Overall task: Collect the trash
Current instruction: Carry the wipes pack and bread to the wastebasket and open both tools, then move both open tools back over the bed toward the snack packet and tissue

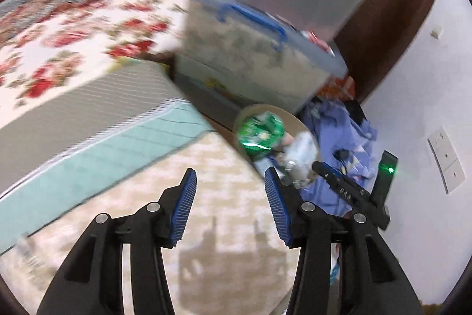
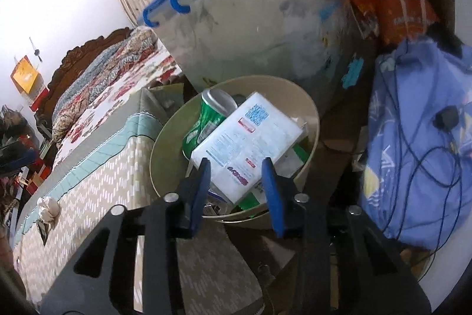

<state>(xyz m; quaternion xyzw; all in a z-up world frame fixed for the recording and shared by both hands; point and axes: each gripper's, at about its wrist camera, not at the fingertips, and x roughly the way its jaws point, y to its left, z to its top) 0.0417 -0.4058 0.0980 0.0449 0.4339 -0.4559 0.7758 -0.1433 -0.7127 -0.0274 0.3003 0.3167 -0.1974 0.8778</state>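
Observation:
A beige round bin (image 2: 165, 138) stands on the floor beside the bed. Inside it are a green can (image 2: 206, 120) and a white printed packet (image 2: 250, 138) lying tilted on top. My right gripper (image 2: 236, 164) hovers over the bin's near rim, jaws apart, with the packet's lower end showing in the gap and no pad pressing on it. My left gripper (image 1: 230, 176) is open and empty over the patterned mat, left of the bin (image 1: 295, 120). That view is blurred. A crumpled pale tissue (image 2: 48, 210) lies on the mat at the far left.
Stacked clear storage boxes with blue lids (image 2: 265, 28) stand just behind the bin. A blue cloth with black cables (image 2: 419, 132) lies to its right, against a white wall with sockets (image 1: 445, 158). The floral bed (image 1: 73, 28) and its teal-edged mattress (image 1: 118, 143) fill the left.

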